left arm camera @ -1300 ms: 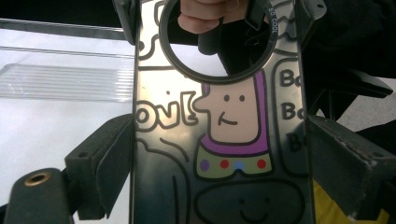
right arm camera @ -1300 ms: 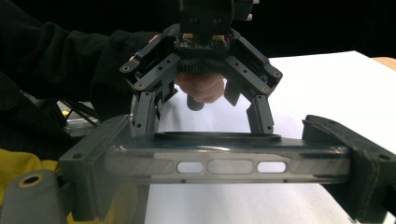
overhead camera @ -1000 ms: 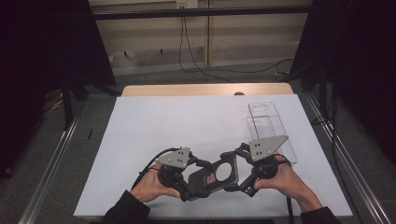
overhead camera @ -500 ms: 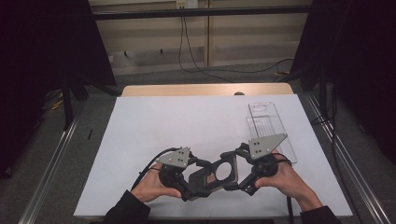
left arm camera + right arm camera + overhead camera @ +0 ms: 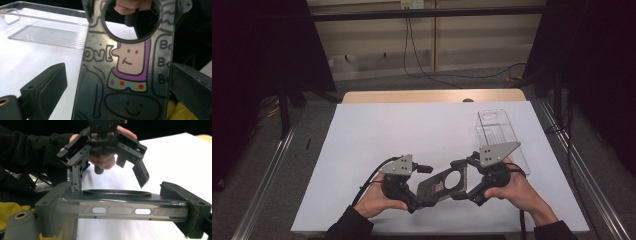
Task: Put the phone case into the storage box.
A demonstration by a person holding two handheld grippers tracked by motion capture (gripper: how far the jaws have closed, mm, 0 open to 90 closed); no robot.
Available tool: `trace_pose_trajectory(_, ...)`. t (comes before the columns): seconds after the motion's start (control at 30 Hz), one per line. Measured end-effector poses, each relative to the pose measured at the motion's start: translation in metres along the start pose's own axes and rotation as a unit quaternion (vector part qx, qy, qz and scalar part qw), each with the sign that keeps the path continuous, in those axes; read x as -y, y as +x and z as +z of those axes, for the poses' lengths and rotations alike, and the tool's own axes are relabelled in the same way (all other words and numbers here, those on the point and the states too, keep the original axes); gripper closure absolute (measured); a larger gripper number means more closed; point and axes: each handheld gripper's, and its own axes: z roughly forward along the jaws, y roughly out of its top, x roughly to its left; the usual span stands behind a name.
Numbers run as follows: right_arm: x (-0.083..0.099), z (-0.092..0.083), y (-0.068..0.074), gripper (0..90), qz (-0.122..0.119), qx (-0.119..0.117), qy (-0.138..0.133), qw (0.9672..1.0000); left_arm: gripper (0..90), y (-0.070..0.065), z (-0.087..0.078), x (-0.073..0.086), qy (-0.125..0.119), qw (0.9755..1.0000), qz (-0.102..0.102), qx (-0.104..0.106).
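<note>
A dark see-through phone case [image 5: 443, 183] with a cartoon print and a round ring is held just above the white table sheet [image 5: 412, 130], near its front edge. My right gripper [image 5: 120, 212] is shut on the phone case [image 5: 117, 206], one jaw on each end, and the case shows edge-on. My left gripper [image 5: 118, 85] stands open around the phone case [image 5: 127, 72]. Its right jaw touches the case's edge and its left jaw stands a little apart. In the right gripper view the left gripper [image 5: 108, 182] faces me with its jaws spread over the case.
A clear plastic tray [image 5: 499, 132] with a ribbed floor lies on the sheet at the right, just beyond my right hand [image 5: 517, 187]. The clear tray [image 5: 47, 35] lies behind the case. Metal rails [image 5: 267, 175] run along both table sides.
</note>
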Motion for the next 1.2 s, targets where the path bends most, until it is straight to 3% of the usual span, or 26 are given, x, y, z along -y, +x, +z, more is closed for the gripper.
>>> trace_pose_trajectory(0.1,-0.001,-0.001,0.0,11.7,0.009,0.006,-0.003,0.9999,2.7,0.0,-0.006,0.001,-0.006,0.9999,-0.004,-0.014)
trace_pose_trajectory(0.2,-0.001,-0.002,0.0,11.7,0.014,0.021,-0.007,0.9997,2.6,0.001,-0.015,0.002,-0.016,0.9988,-0.008,-0.046)
trace_pose_trajectory(0.27,-0.001,-0.002,0.0,11.7,0.018,0.027,-0.014,0.9994,2.2,0.002,-0.021,0.003,-0.022,0.997,-0.013,-0.073)
trace_pose_trajectory(0.37,0.0,-0.002,-0.002,11.7,0.022,0.038,-0.012,0.9989,2.6,0.005,-0.028,0.006,-0.03,0.9948,-0.03,-0.093)
trace_pose_trajectory(0.47,0.001,-0.001,-0.003,11.7,0.028,0.049,-0.007,0.9984,2.7,0.008,-0.035,0.011,-0.036,0.9908,-0.047,-0.121)
trace_pose_trajectory(0.57,0.001,-0.003,-0.004,11.7,0.036,0.057,-0.012,0.9977,2.6,0.009,-0.04,0.013,-0.038,0.9885,-0.051,-0.137)
trace_pose_trajectory(0.67,0.001,-0.004,-0.004,11.7,0.042,0.073,-0.015,0.9963,2.9,0.007,-0.044,0.015,-0.047,0.9875,-0.06,-0.138)
trace_pose_trajectory(0.8,0.003,-0.005,-0.006,11.7,0.054,0.095,-0.017,0.9939,3.5,0.002,-0.047,0.019,-0.04,0.9848,-0.053,-0.161)
trace_pose_trajectory(0.9,0.004,-0.009,-0.007,11.7,0.07,0.112,-0.036,0.9906,2.7,-0.001,-0.051,0.022,-0.045,0.9808,-0.049,-0.183)
trace_pose_trajectory(1.0,0.004,-0.011,-0.008,11.7,0.074,0.123,-0.039,0.9888,2.4,-0.004,-0.057,0.026,-0.051,0.9734,-0.035,-0.221)
trace_pose_trajectory(1.17,0.007,-0.011,-0.008,11.7,0.084,0.137,-0.038,0.9863,2.0,-0.007,-0.067,0.033,-0.061,0.9705,-0.045,-0.229)
trace_pose_trajectory(1.2,0.008,-0.011,-0.008,11.7,0.085,0.137,-0.039,0.9861,2.1,-0.009,-0.069,0.034,-0.06,0.9671,-0.041,-0.244)
